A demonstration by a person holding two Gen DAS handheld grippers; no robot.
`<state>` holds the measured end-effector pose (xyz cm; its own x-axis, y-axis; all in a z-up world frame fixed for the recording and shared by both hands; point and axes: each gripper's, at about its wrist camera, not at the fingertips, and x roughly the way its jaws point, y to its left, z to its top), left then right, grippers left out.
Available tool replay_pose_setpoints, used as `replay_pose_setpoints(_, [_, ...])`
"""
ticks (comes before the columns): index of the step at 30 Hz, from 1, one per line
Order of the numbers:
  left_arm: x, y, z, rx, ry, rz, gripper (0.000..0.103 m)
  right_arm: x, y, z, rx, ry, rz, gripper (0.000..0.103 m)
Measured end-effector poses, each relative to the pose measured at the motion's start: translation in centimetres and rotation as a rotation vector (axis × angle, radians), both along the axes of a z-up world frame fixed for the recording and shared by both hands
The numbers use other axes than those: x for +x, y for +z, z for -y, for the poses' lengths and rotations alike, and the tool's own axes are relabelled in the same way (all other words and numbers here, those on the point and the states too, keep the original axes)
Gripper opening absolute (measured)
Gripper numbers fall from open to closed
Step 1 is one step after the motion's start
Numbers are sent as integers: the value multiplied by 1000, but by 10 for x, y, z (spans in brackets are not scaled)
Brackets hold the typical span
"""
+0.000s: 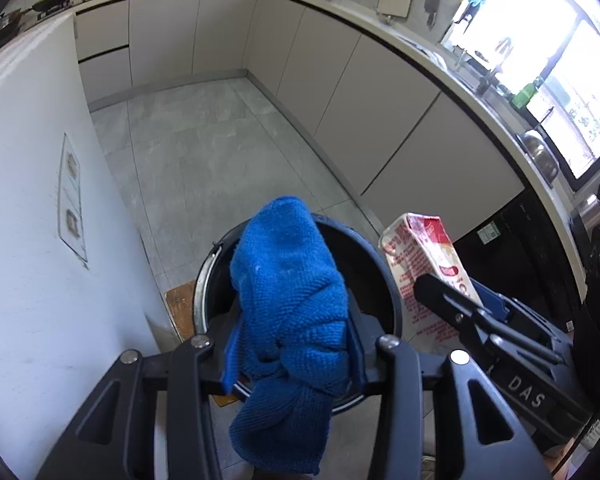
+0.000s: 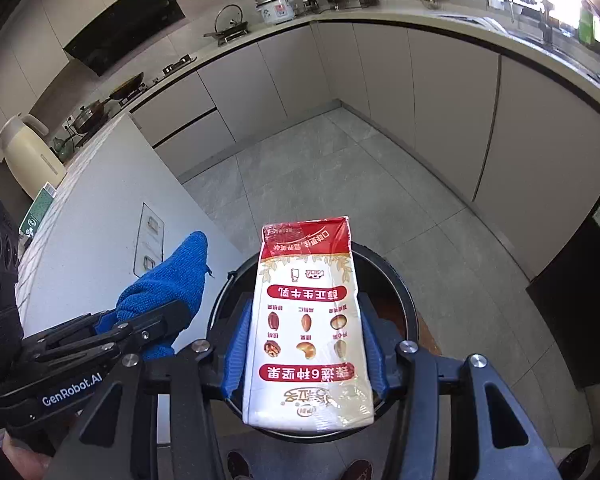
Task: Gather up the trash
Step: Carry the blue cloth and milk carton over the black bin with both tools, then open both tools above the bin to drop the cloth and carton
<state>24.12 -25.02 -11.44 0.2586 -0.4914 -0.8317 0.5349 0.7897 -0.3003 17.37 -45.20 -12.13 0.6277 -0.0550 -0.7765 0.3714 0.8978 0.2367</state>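
My left gripper (image 1: 288,344) is shut on a crumpled blue cloth (image 1: 288,280) and holds it over the open dark round trash bin (image 1: 374,264) on the floor. My right gripper (image 2: 306,344) is shut on a red and white milk carton (image 2: 306,320), also held above the bin (image 2: 400,292). The carton (image 1: 416,256) shows to the right in the left wrist view, with the right gripper behind it. The cloth (image 2: 168,280) and the left gripper (image 2: 148,332) show to the left in the right wrist view.
A white island side (image 1: 32,200) with sockets stands close on the left. Beige cabinets (image 1: 380,100) under a counter curve round the back and right. A dark appliance (image 2: 580,300) stands at the right. Grey floor tiles (image 1: 204,148) lie beyond the bin.
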Motion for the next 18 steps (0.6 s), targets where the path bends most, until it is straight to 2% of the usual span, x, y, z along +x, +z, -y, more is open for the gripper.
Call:
replay_pose_setpoints(2, [3, -9, 5, 11, 2, -24, 50, 4, -7, 3, 0, 3, -12, 52])
replay_pose_setpoints(3, [4, -12, 8, 20, 6, -32, 53, 6, -11, 3, 1, 7, -17, 56])
replay_pose_setpoints(6, [9, -17, 9, 36, 45, -42, 66, 10, -17, 7, 2, -7, -22, 76])
replay_pose_setpoints(10, [9, -10, 9, 23, 60, -21, 67, 0, -10, 11, -43, -33, 12, 76])
replay_pose_setpoints(13, [2, 4, 7, 22, 51, 12, 68, -6, -2, 13, -36, -52, 23, 76])
replay_pose_setpoints(18, [-7, 37, 0, -1, 33, 34, 68, -10, 20, 7, -33, -73, 41, 76])
